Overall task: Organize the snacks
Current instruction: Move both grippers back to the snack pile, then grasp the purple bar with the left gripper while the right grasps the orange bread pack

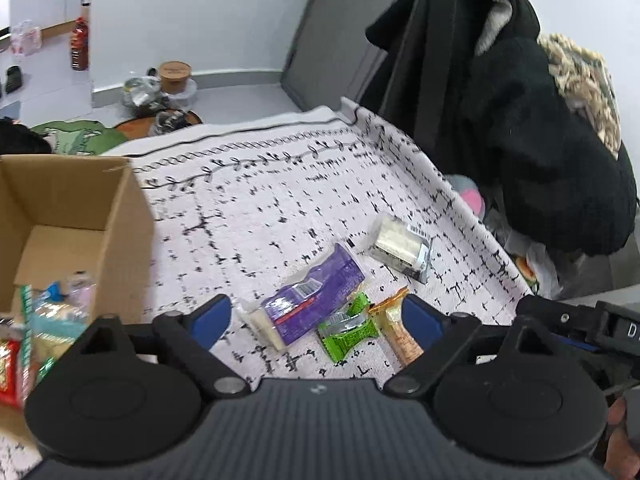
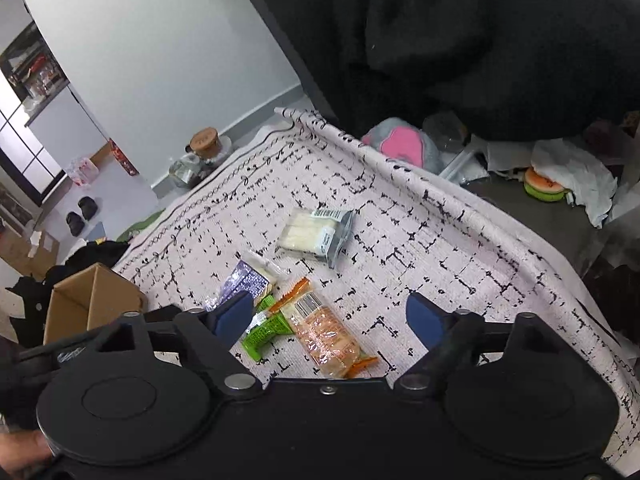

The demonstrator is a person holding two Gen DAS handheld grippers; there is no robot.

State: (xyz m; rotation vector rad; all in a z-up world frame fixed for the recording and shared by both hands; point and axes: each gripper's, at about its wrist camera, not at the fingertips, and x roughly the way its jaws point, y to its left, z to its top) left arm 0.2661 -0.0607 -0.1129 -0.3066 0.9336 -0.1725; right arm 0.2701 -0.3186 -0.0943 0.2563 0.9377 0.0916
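Several snack packs lie on the white black-flecked cloth: a purple pack, a green pack, an orange pack and a clear pack of white wafers. My left gripper is open and empty, its blue pads either side of the purple, green and orange packs. My right gripper is open and empty above the orange pack, with the green pack, the purple pack and the wafer pack nearby. An open cardboard box at the left holds several snacks.
The box also shows at the left in the right wrist view. Black clothing hangs past the cloth's right edge. A pink and grey plush and a toy burger lie beyond it. Jars stand on the floor.
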